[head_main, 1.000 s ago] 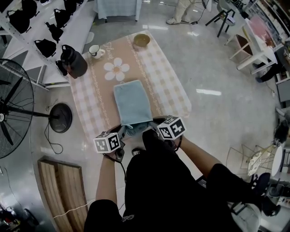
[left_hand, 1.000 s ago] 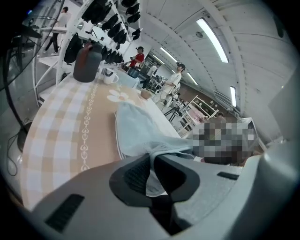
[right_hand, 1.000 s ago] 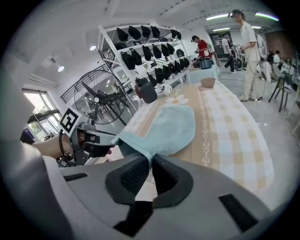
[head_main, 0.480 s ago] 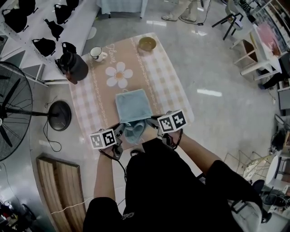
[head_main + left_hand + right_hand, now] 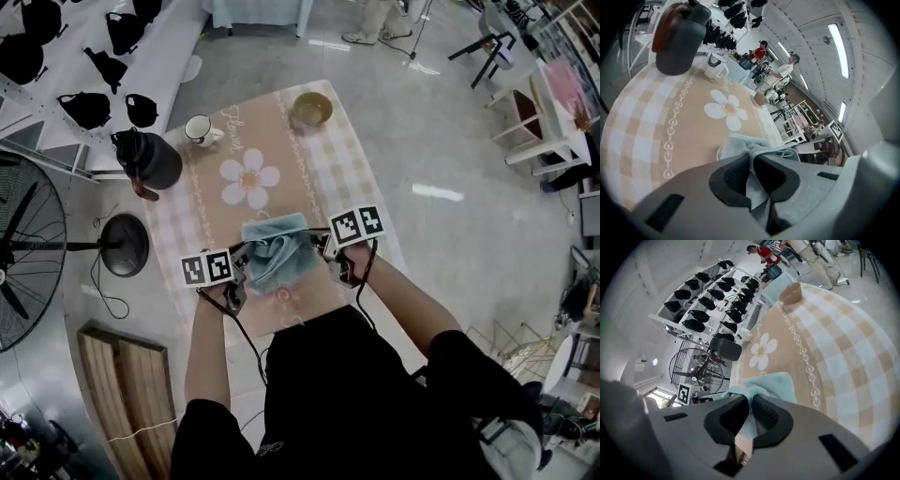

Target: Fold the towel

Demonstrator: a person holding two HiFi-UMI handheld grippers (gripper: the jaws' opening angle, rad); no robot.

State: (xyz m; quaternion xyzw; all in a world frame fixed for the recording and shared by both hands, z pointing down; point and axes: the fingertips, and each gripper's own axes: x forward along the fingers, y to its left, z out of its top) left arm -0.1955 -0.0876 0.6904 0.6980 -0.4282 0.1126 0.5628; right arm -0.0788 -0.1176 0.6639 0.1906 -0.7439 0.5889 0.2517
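Note:
A light blue towel lies on the checked tablecloth, its near half lifted and bunched over the far half. My left gripper is shut on the towel's near left corner. In the left gripper view the blue cloth is pinched between the dark pads of that gripper. At the towel's right side my right gripper is shut on the other near corner. The right gripper view shows the towel running into that gripper's closed jaws.
A black jug, a white cup on a saucer and a brown bowl stand at the table's far end beyond a white flower print. A standing fan and wooden boards are at the left.
Both grippers have moved away from the person's body over the table, carrying the towel's near edge with them. The flat towel is now bunched and doubled over.

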